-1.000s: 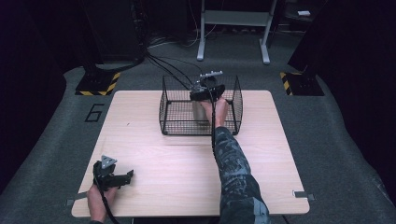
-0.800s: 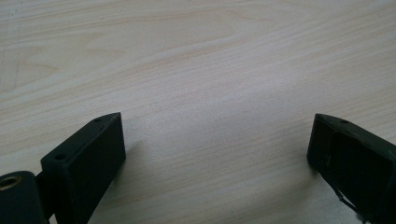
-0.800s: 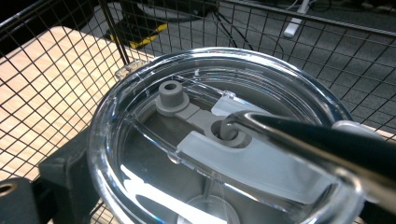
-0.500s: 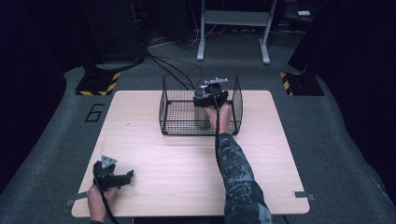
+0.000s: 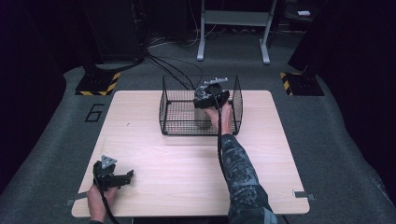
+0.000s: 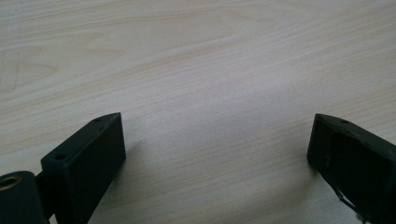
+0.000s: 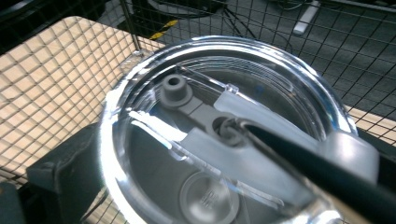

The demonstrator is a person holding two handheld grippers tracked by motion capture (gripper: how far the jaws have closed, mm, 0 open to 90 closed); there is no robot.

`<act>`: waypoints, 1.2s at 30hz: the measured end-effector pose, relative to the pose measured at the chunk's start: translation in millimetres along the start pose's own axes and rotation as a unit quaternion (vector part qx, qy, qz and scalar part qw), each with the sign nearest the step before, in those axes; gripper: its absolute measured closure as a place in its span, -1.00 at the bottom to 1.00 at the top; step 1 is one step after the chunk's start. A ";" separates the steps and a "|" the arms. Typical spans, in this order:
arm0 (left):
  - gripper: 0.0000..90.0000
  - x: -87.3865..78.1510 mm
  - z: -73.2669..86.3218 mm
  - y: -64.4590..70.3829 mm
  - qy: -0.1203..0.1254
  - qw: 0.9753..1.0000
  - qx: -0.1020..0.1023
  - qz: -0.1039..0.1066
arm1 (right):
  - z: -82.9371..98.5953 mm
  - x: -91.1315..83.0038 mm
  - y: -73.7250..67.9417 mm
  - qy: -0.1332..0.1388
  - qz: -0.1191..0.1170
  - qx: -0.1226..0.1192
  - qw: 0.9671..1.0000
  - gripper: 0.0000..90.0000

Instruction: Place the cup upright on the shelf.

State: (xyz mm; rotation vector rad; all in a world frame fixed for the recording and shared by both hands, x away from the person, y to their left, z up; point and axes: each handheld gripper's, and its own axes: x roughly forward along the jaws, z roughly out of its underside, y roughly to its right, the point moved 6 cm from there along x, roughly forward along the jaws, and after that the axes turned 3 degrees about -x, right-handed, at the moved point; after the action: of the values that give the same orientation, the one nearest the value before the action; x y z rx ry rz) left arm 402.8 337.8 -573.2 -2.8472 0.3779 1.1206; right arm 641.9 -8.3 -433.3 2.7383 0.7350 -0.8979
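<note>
Dark studio floor surrounds a pale wooden table [image 5: 187, 158] carrying a black wire basket [image 5: 173, 112]. Inside it, the right gripper [image 5: 211, 94] clasps a tumbler with a clear lid [image 7: 224, 135], which sits directly between and below its jaws, its long axis upright. That hand is far nearer than the left gripper [image 5: 122, 177], released and resting at the table's near edge. A "6" [image 5: 95, 112] is marked on the floor.
</note>
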 end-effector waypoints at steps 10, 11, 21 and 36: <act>-0.90 -0.5 0.1 -0.2 -0.003 1.000 0.001 0.001 | 3.1 -31.8 -2.7 -0.020 -0.033 -0.012 0.999 -1.00; -0.91 -0.5 0.1 -0.1 -0.003 1.000 0.001 0.002 | 3.8 -37.8 -3.0 -0.019 -0.034 -0.015 0.999 -1.00; -0.90 -0.5 0.1 -0.2 -0.003 1.000 0.001 0.001 | 9.4 -90.3 -9.9 -0.004 -0.052 -0.045 0.998 -1.00; -0.91 -0.4 0.1 0.0 -0.003 1.000 0.001 0.002 | 49.1 -168.4 -7.2 0.017 -0.038 -0.074 0.996 -1.00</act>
State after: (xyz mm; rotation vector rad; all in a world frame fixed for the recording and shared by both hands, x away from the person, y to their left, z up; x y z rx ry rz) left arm 402.5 337.9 -572.9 -2.8423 0.3834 1.1296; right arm 495.7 -84.5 -373.0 2.6174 0.8799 -0.7802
